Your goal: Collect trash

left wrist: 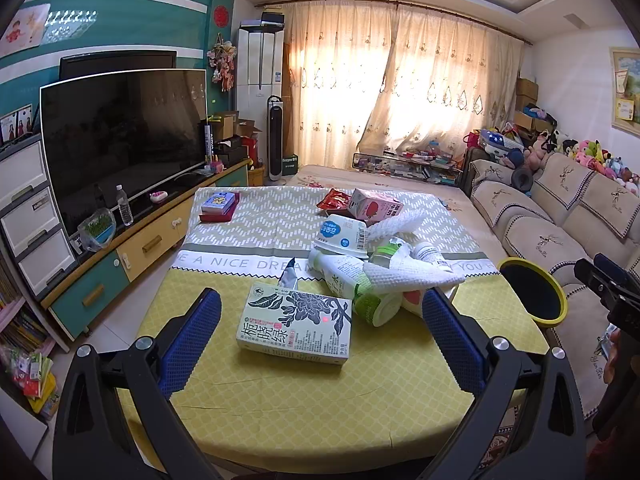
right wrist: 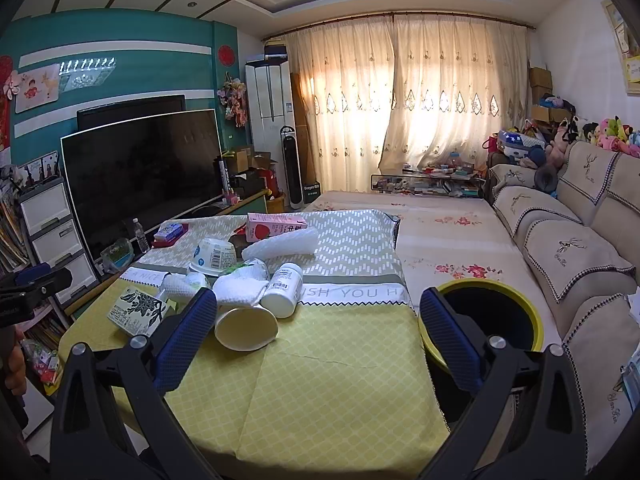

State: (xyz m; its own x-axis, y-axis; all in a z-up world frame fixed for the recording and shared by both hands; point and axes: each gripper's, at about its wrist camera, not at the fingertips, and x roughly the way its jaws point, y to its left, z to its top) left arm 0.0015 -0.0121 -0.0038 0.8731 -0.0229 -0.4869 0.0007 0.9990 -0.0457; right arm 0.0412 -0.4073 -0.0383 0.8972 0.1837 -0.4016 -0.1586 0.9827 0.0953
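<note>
Both tools are held tilted slightly downward over the bench (left wrist: 400, 380). The left tool (left wrist: 322, 330) is spread wide, the green tea carton (left wrist: 298, 326) seen between its fingers, untouched. The right tool (right wrist: 316, 330) is spread too, nothing gripped. Trash is heaped mid-bench: paper cup (right wrist: 246, 326), white bottle (right wrist: 283, 290). The yellow bin (right wrist: 532, 320) is partly hidden behind the right finger.

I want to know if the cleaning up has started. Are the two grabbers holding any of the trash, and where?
No, nothing is held. The left gripper and the right gripper are both wide open above the table, with the trash lying loose on it.
</note>
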